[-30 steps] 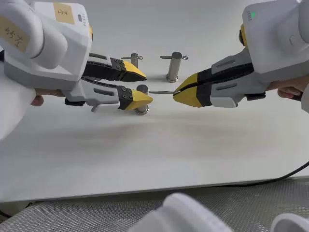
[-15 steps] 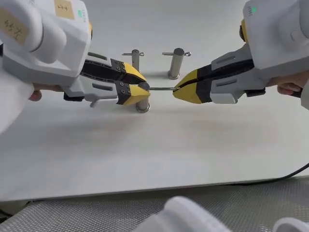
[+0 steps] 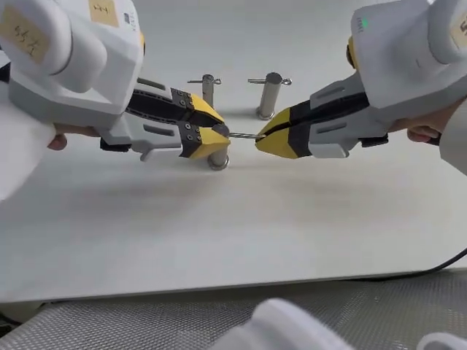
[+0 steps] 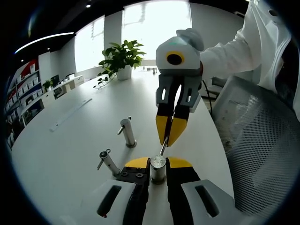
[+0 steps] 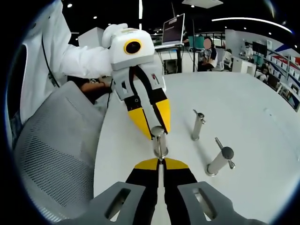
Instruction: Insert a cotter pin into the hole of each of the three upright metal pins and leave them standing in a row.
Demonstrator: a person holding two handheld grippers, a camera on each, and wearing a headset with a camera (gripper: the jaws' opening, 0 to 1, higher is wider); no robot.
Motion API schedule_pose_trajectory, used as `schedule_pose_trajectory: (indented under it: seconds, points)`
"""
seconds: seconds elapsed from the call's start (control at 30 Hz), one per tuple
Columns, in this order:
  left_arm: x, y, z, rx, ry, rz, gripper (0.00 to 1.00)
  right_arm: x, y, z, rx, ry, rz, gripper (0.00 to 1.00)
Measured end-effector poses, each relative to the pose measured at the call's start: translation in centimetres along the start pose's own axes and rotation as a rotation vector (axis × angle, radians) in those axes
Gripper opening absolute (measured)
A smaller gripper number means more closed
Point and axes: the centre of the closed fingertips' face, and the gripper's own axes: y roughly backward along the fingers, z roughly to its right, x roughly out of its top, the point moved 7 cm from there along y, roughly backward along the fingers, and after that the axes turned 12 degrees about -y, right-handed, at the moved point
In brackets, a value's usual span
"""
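Observation:
My left gripper [image 3: 217, 134] is shut on the near upright metal pin [image 3: 217, 160], holding it just below its top; the pin [image 4: 157, 169] stands between the yellow tips. My right gripper [image 3: 261, 138] is shut on a thin cotter pin [image 3: 244, 135] held level, whose free end reaches the pin's head [image 5: 159, 139]. How far it goes in is hidden. Behind stand two more metal pins [image 3: 209, 87] [image 3: 268, 95], each with a cotter pin through its top.
The white tabletop [image 3: 233, 219] spreads wide around the pins. A grey mesh chair [image 3: 146, 321] sits along the near edge. A black cable [image 3: 438, 262] runs off the table at the right. A potted plant [image 4: 119, 58] stands far back.
My left gripper's jaws, apart a second ago, have shut on the near pin. The right gripper has carried the cotter pin leftward up to the pin's head.

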Motion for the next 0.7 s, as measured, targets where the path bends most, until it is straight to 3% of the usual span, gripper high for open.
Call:
schedule_pose_trajectory:
  seconds: [0.37, 0.7]
  points:
    - [0.3, 0.1, 0.2, -0.006, -0.009, -0.002, 0.11, 1.0, -1.3, -0.2, 0.035, 0.089, -0.040, 0.00]
    - [0.6, 0.1, 0.4, -0.014, -0.019, -0.008, 0.11, 1.5, -1.4, -0.4, 0.048, 0.142, -0.072, 0.00]
